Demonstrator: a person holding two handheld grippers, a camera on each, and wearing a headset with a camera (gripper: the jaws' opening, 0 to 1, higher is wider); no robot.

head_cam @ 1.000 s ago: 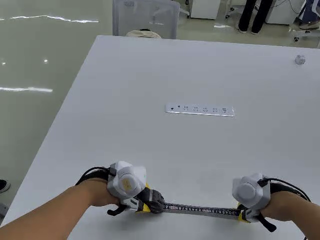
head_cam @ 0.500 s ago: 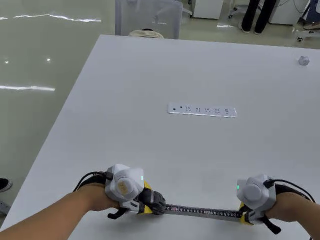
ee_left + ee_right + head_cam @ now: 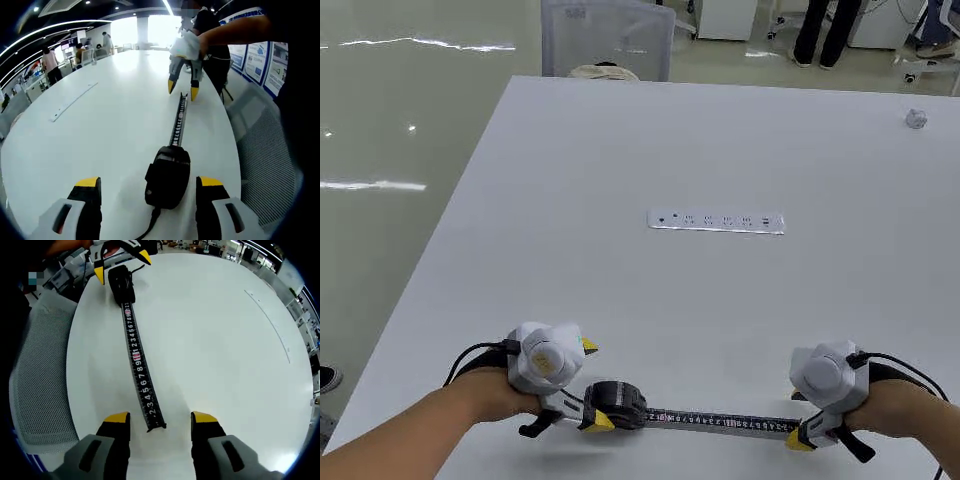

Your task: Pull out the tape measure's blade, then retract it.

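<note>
Tape measure (image 3: pixel 167 172): black case lying on the white table (image 3: pixel 720 150), near its front edge.
Blade (image 3: pixel 136 365): drawn out and flat on the table, running from the case to the right gripper.
Left gripper (image 3: pixel 149 182): jaws spread, one on each side of the case, with a gap on both sides.
Right gripper (image 3: pixel 160 417): jaws spread, the blade's tip between them, not pinched.
Power strip (image 3: pixel 716 221): mid-table, well apart.

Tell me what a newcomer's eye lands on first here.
The black tape measure lies near the front edge of the white table, its blade stretched out to the right. An open hand-held gripper sits at each end: the left hand-held gripper faces the case, the right hand-held gripper brackets the blade tip. A power strip lies mid-table.
</note>
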